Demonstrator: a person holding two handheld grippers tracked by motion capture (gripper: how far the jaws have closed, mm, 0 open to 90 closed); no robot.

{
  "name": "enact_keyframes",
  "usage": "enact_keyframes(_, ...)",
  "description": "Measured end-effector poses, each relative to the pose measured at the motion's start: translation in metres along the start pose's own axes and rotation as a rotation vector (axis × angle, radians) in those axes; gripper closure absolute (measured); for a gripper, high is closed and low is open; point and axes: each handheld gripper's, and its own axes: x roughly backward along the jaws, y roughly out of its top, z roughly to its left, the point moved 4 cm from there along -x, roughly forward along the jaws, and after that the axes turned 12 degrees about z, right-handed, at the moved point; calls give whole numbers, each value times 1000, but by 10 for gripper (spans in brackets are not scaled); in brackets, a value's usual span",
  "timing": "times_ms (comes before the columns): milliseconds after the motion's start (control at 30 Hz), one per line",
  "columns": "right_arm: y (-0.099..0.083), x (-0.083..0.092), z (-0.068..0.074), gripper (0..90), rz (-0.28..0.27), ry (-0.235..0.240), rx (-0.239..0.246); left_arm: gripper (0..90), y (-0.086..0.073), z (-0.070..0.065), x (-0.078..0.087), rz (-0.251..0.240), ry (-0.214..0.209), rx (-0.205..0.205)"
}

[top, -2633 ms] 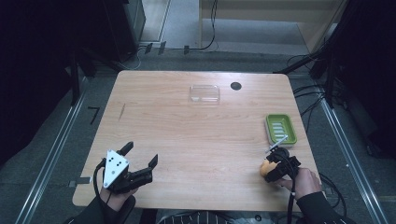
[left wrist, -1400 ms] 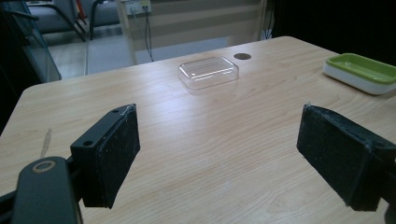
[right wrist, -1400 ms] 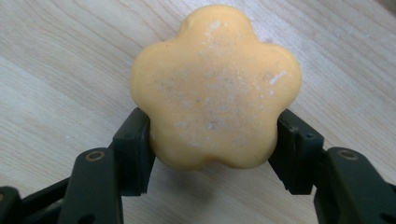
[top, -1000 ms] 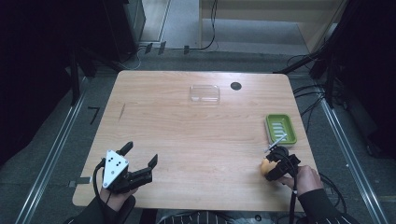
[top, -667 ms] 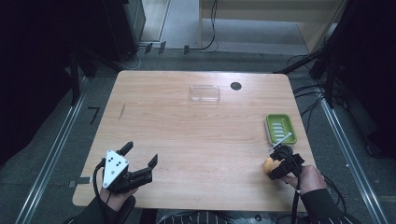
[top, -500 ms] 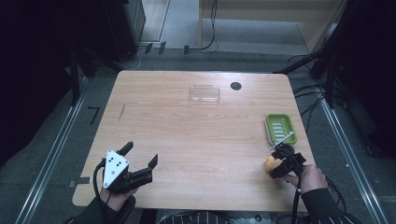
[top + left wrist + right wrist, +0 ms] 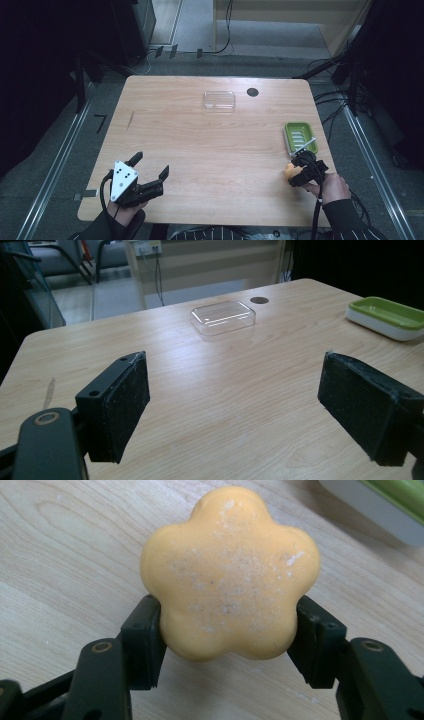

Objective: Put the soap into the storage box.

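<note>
The right gripper is clamping a chunky orange flower-shaped soap, matte and a bit dusty on top, near the table's right edge. A green ribbed soap dish is sitting just off at its 12 o'clock. The left gripper is hanging wide open with nothing in it, facing loads of bare woodgrain. A clear plastic lid is lying further out around 12 o'clock.

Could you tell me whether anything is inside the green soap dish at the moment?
The green soap dish shows a bare ribbed floor; its near end is covered by the right gripper.
</note>
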Motion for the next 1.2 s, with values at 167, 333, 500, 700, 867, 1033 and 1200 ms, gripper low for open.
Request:
enact_keyframes(167, 4, 1, -3, 402, -2, -7, -4, 137, 0, 0, 0, 1, 0, 1)
enact_keyframes(333, 6, 4, -5, 401, -13, -11, -6, 137, 0, 0, 0, 0, -1, 0)
enact_keyframes(500, 8, 8, -8, 401, -28, -20, -17, 137, 0, 0, 0, 2, 0, 0)
enact_keyframes(700, 11, 12, -12, 402, -41, -25, -19, 137, 0, 0, 0, 3, 0, -1)
enact_keyframes(867, 14, 15, -15, 401, -41, -33, -22, 137, 0, 0, 0, 5, 0, -2)
enact_keyframes(1033, 17, 16, -16, 401, -48, -38, -26, 137, 0, 0, 0, 5, 0, -1)
enact_keyframes(1200, 21, 17, -18, 401, -46, -43, -20, 137, 0, 0, 0, 5, 0, -2)
